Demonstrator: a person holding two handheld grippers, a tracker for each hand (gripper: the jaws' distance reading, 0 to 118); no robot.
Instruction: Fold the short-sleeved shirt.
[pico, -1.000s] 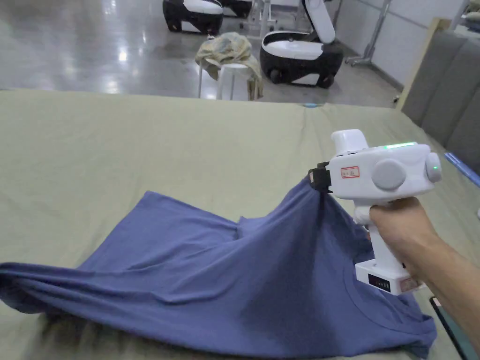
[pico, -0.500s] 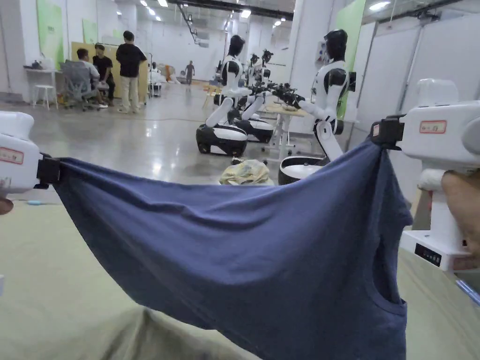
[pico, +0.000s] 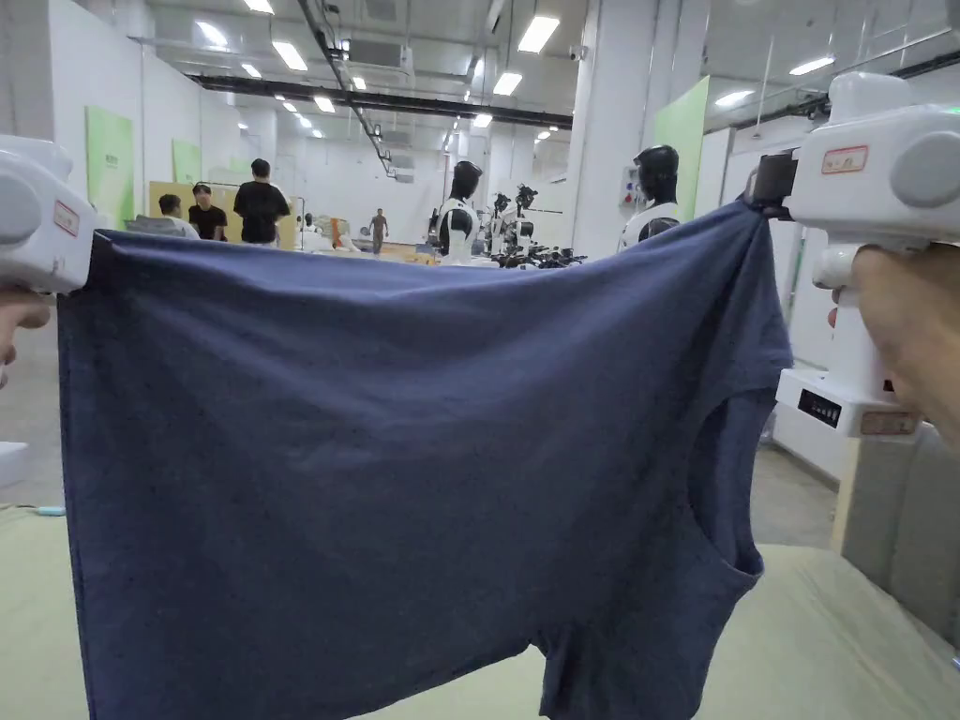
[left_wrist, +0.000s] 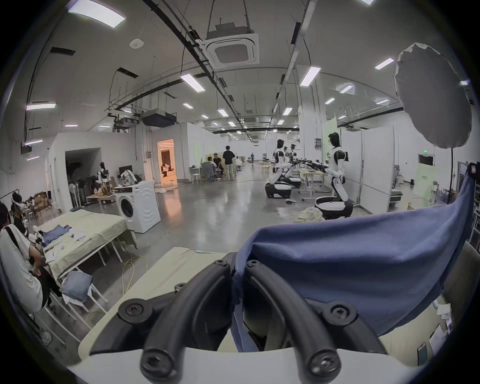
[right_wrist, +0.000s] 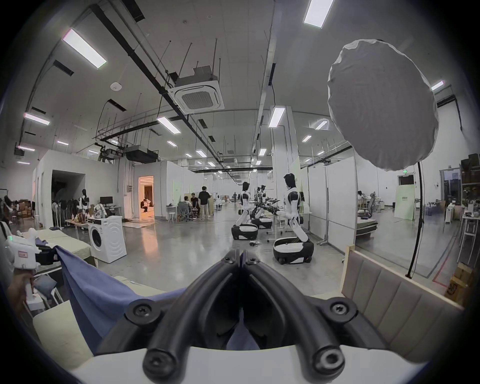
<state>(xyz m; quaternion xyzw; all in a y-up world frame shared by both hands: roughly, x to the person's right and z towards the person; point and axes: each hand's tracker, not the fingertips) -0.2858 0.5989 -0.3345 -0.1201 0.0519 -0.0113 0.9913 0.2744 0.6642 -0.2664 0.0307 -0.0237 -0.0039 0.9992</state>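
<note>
**Shirt held up between two grippers**

The blue shirt (pico: 394, 450) hangs in the air, stretched wide between the two grippers, above the surface with the pale green cover (pico: 825, 637). Its top edge runs almost level from one gripper to the other, and the cloth falls flat below it like a curtain. The neck opening (pico: 722, 487) is on the side near the right gripper, and the lowest part of the shirt goes out of the picture at the bottom.

The left gripper (left_wrist: 237, 262) has its jaws together on one upper corner of the shirt; in the left gripper view the blue cloth comes out between the two black jaws and goes away to the right. The right gripper (right_wrist: 240, 253) has its jaws pressed together on the other upper corner, and a thin strip of blue shows between them. A hand (pico: 914, 328) holds the handle of the right gripper.

Behind the shirt there are white and black robots (right_wrist: 292, 207) on the grey floor, and a washing machine (right_wrist: 106, 237) stands farther from them.
</note>
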